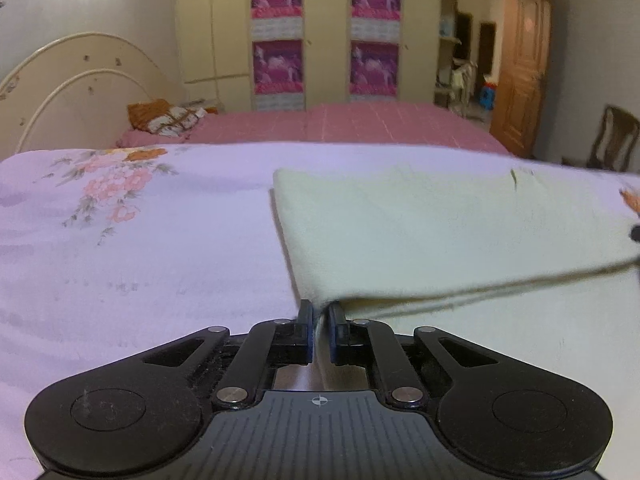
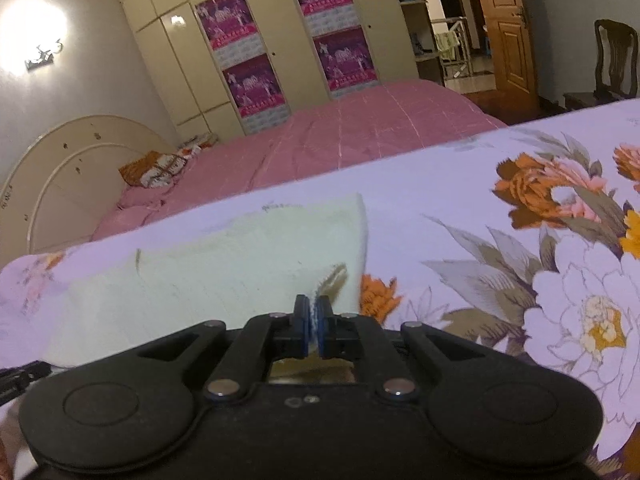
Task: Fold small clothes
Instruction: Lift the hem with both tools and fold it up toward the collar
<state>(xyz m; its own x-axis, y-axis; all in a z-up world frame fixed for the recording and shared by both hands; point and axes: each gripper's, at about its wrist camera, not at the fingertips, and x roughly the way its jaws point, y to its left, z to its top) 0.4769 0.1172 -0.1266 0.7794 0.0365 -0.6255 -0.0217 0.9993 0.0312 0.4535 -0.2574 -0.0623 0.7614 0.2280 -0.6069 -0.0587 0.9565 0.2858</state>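
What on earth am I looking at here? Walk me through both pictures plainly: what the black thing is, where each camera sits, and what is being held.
The black shape at the bottom of each picture is a handheld two-finger gripper; a person carries one in each hand. A fisheye camera on each looks forward along its fingers, hence the curved edges.

One picture comes from the left gripper, the other from the right gripper. Both are closed on the near edge of the same pale green cloth, one at each end, lifting that edge slightly.

The cloth lies on a lilac floral sheet. Behind it are a pink bed, a cream wardrobe with purple posters, and a wooden door.
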